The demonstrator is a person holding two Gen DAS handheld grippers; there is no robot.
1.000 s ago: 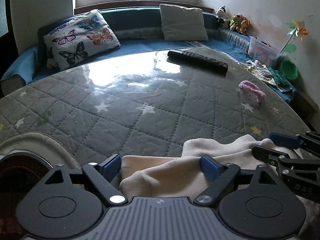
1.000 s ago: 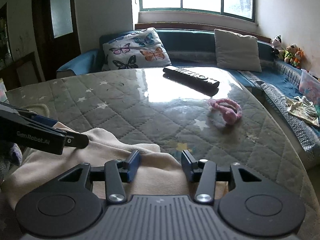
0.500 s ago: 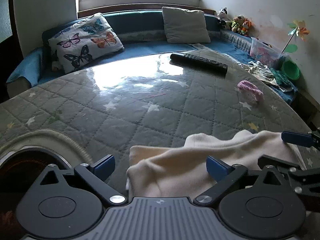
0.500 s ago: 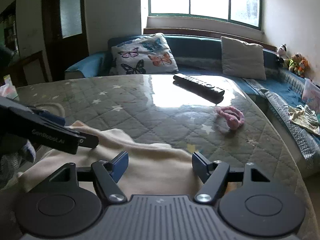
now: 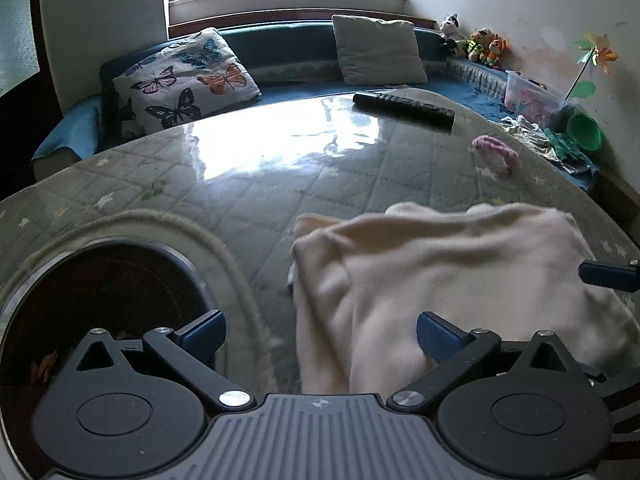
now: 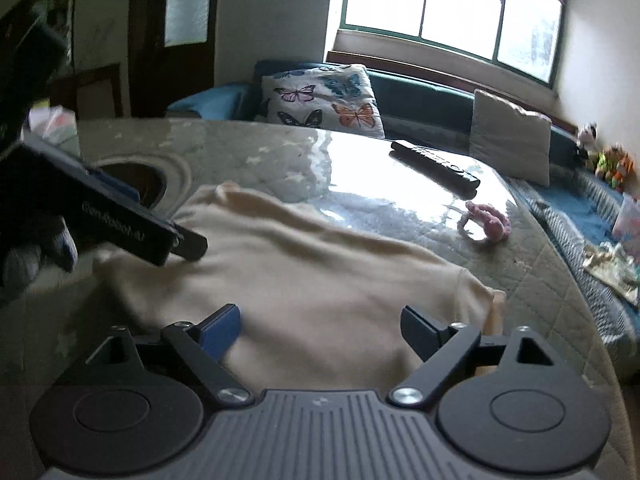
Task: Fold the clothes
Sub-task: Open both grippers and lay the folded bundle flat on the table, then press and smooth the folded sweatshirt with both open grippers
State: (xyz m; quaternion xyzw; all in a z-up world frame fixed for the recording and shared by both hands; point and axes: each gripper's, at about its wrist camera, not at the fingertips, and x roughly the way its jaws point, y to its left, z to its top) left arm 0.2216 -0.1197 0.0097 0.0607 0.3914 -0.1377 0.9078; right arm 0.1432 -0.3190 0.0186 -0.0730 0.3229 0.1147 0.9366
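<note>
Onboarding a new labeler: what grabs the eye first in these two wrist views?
The cream garment dominates, spread across the near part of the quilted table with both grippers over it, jaws open. Behind it, a black remote control and a pink fuzzy item lie on the far side of the table. At the back, a butterfly pillow sits on the blue sofa under the bright window.
</note>
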